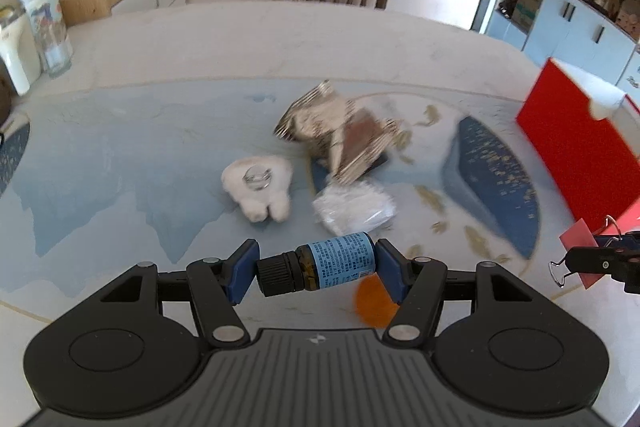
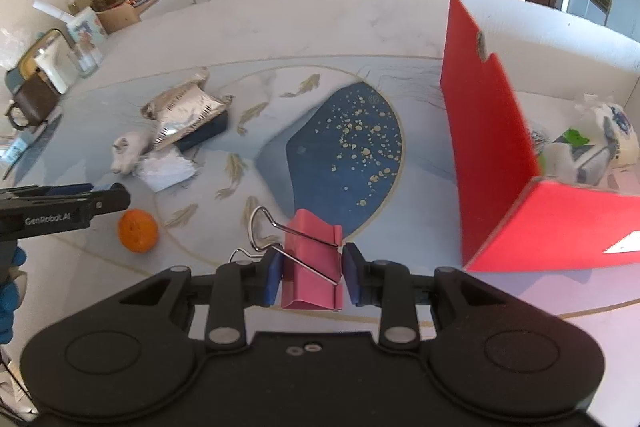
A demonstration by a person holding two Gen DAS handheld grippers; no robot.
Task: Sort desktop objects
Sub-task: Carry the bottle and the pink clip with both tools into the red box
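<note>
A red box [image 2: 492,147] stands open on the table [image 2: 320,27] at the right, with packets inside. The right gripper [image 2: 308,273] clamps a pink binder clip [image 2: 312,267] (wire handles up) left of the box. The left gripper [image 1: 316,269] pinches a small brown bottle [image 1: 320,263] sideways, cap left, above an orange [image 1: 372,301].

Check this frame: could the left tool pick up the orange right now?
Probably not yet. The left tool is already shut on the small bottle, held end to end between its pads. The orange sits bare on the table just below, nothing blocking it, so release comes first.
</note>
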